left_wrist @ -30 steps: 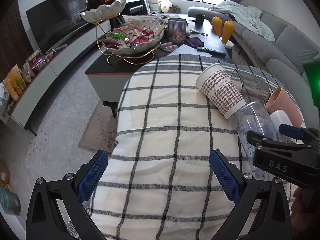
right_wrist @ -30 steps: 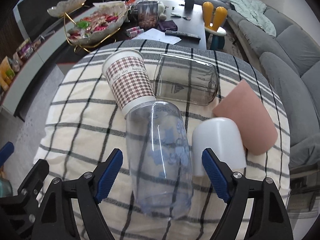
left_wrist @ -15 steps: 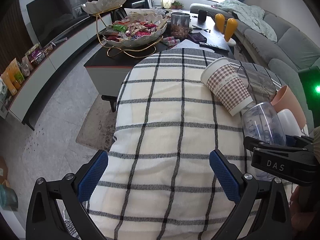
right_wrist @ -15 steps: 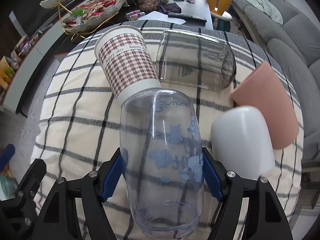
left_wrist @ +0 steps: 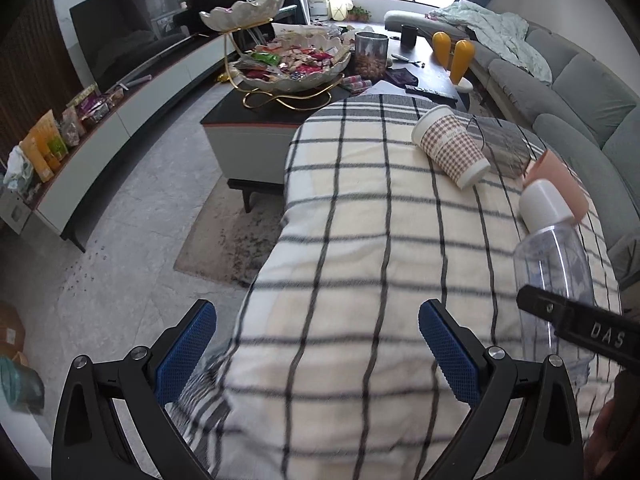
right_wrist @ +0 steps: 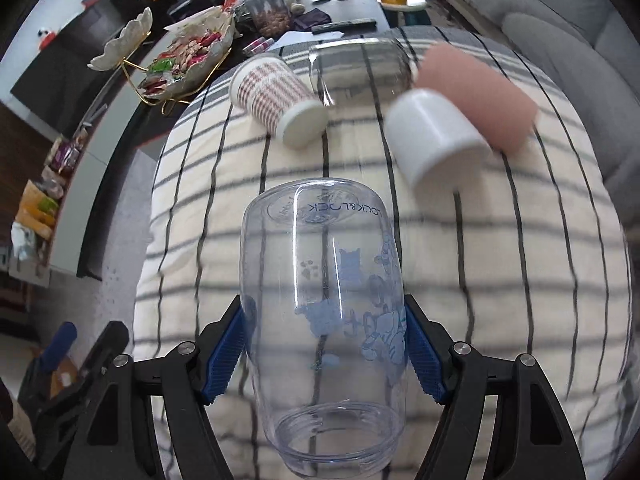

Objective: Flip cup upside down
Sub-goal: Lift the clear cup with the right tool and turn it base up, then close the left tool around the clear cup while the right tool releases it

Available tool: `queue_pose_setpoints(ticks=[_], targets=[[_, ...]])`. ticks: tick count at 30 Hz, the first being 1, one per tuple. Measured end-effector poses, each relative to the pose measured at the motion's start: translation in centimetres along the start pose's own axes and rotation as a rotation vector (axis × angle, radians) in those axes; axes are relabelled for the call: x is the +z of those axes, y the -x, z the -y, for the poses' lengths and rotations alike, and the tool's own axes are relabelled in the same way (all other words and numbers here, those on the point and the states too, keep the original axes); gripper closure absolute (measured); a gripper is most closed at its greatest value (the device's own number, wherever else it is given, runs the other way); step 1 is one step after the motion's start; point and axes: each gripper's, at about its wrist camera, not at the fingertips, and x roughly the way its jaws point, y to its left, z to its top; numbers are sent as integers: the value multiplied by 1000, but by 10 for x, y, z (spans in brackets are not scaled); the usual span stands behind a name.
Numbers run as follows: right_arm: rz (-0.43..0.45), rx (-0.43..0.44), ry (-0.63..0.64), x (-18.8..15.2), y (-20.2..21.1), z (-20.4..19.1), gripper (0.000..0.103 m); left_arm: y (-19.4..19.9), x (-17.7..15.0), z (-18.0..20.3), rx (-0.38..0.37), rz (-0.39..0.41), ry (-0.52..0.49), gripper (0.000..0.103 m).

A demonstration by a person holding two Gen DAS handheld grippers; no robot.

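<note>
My right gripper (right_wrist: 324,348) is shut on a clear plastic cup with blue prints (right_wrist: 324,304), held lifted above the checked cloth (right_wrist: 520,240) with its open mouth toward the camera. The same cup (left_wrist: 556,280) shows at the right of the left wrist view, with the right gripper (left_wrist: 580,328) across it. My left gripper (left_wrist: 316,356) is open and empty over the near edge of the cloth (left_wrist: 360,240).
On the cloth lie a houndstooth paper cup (right_wrist: 276,96), a clear glass (right_wrist: 360,68), a white cup (right_wrist: 432,136) and a pink cup (right_wrist: 476,92), all on their sides. A coffee table with a snack bowl (left_wrist: 292,64) stands behind. A grey sofa (left_wrist: 580,92) runs along the right.
My right gripper closed on the clear cup and lifted it back toward me, away from the other cups. The left gripper drew back and stayed open.
</note>
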Motion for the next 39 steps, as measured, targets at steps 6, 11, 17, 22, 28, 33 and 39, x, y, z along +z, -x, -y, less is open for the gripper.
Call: queue_pose_setpoints(ticks=[6, 11, 17, 22, 28, 33, 39], targets=[[-43, -9, -61, -42, -7, 4, 30, 17, -31, -8, -2, 6, -13, 0], [-66, -19, -46, -56, -17, 3, 30, 18, -48, -9, -29, -8, -19, 0], [-78, -15, -27, -61, -22, 1, 29, 11, -56, -6, -42, -32, -10, 0], [-74, 0, -30, -60, -15, 3, 21, 14, -57, 0, -45, -36, -19, 0], [-15, 21, -27, -57, 14, 9, 16, 28, -52, 10, -54, -19, -29, 0], [81, -18, -31, -52, 52, 27, 16, 39, -46, 32, -96, -23, -43, 0], [211, -127, -88, -46, 102, 77, 13, 39, -36, 74, -151, -82, -71, 0]])
